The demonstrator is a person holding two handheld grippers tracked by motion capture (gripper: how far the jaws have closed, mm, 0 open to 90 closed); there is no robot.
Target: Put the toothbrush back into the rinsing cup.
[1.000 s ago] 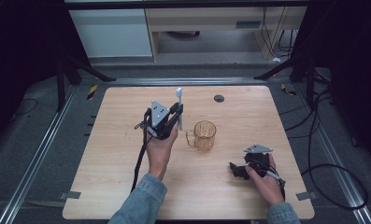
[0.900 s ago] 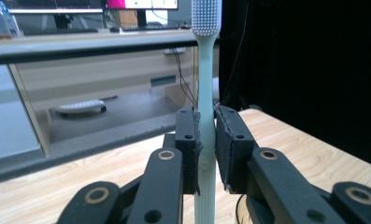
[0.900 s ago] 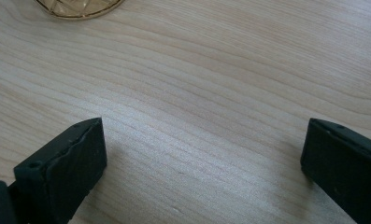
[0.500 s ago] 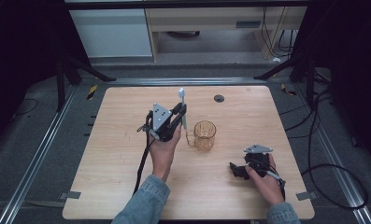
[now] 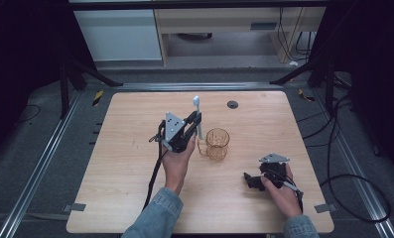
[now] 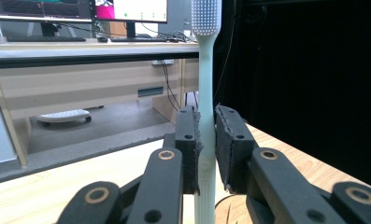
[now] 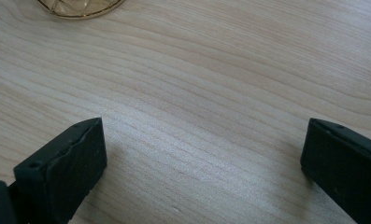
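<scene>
Table (image 5: pixel 135 198): light wood top with rounded corners, on a dark floor with metal rails along both sides.
Left gripper (image 5: pixel 193 120): raised above the middle of the table, held in the person's left hand (image 5: pixel 177 158); denim sleeve (image 5: pixel 152 218) enters from the near edge. A grey three-cornered plate sits on top and a black cable trails down toward the near edge.
Left gripper state: jaws closed narrow on the toothbrush (image 6: pixel 205 93); in the left gripper view both black pads press the handle from either side.
Toothbrush: pale, whitish-green, held upright, bristle head up, well above the jaws; the lower end of the handle drops below the pads. From the high view its head (image 5: pixel 196 101) stands toward the far edge, just left of the cup.
Cup (image 5: pixel 217 144): clear amber glass with a handle on its left side, upright near the middle of the table, just right of the left gripper. Whether the toothbrush tip touches it: cannot tell.
Right gripper (image 5: pixel 251 180): low over the table near the near-right corner, held in the right hand (image 5: pixel 280 191).
Right gripper state: jaws spread wide, nothing between them but bare wood; the cup's base shows at the top edge of the right gripper view.
Small dark disc (image 5: pixel 232 104): set in the table near the far edge, right of centre.
Background: desk with monitors and a keyboard beyond the far edge.
</scene>
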